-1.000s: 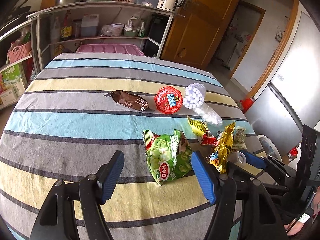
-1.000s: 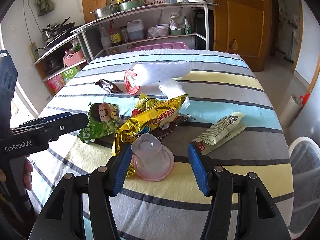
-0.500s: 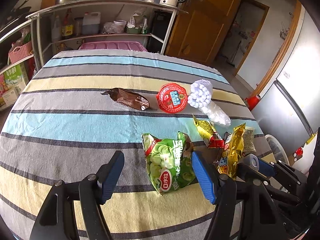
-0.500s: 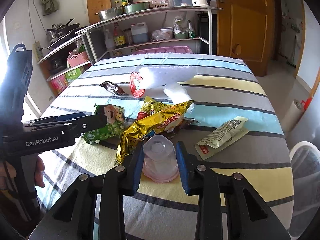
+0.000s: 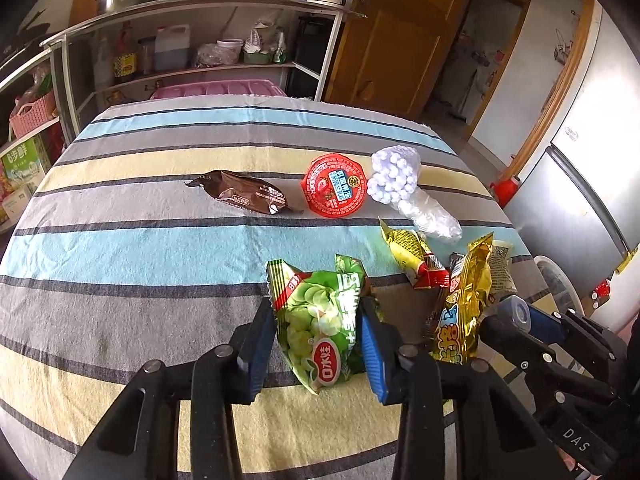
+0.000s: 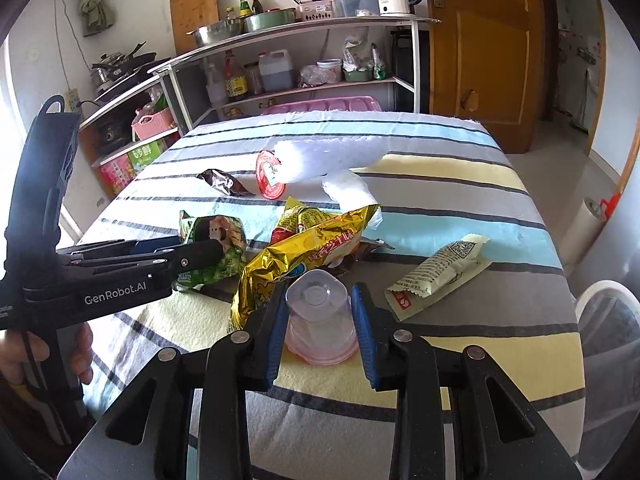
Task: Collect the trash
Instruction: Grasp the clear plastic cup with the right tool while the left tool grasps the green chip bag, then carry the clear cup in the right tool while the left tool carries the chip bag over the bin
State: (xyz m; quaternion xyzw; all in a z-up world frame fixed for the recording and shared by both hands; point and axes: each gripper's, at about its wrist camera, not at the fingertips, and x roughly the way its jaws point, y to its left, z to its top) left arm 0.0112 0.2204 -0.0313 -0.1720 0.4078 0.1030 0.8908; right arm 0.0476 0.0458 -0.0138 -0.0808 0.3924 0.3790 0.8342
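A: Currently, what does the left claw (image 5: 318,344) grip?

B: A crinkled green snack bag (image 5: 324,320), glossy foil-plastic. The blue pads have just been closing and now press its two sides. The bag lies on the table (image 5: 132,248), which carries a woven cloth striped in blue, grey and yellow.

A: And the right claw (image 6: 320,322)?

B: Clamped on an upturned clear plastic cup (image 6: 320,314), round and tapered, with a pinkish rim that rests on a yellow stripe. Its jaws have also just been closing, with the cup between them.

A: Remaining trash?

B: A crumpled gold foil bag (image 6: 304,256) lies just behind the cup. A flat cream sachet (image 6: 438,272) with a serrated end lies to the right of the cup, apart from it. Farther back: a small yellow-and-red wrapper (image 5: 414,256), a brown foil wrapper (image 5: 244,196), a round red-lidded tub (image 5: 334,186) and a bundle of white foam sticks in thin clear film (image 5: 400,184), the last two touching.

A: The person?

B: A hand (image 6: 48,356) holds the left claw's black handle in the right wrist view.
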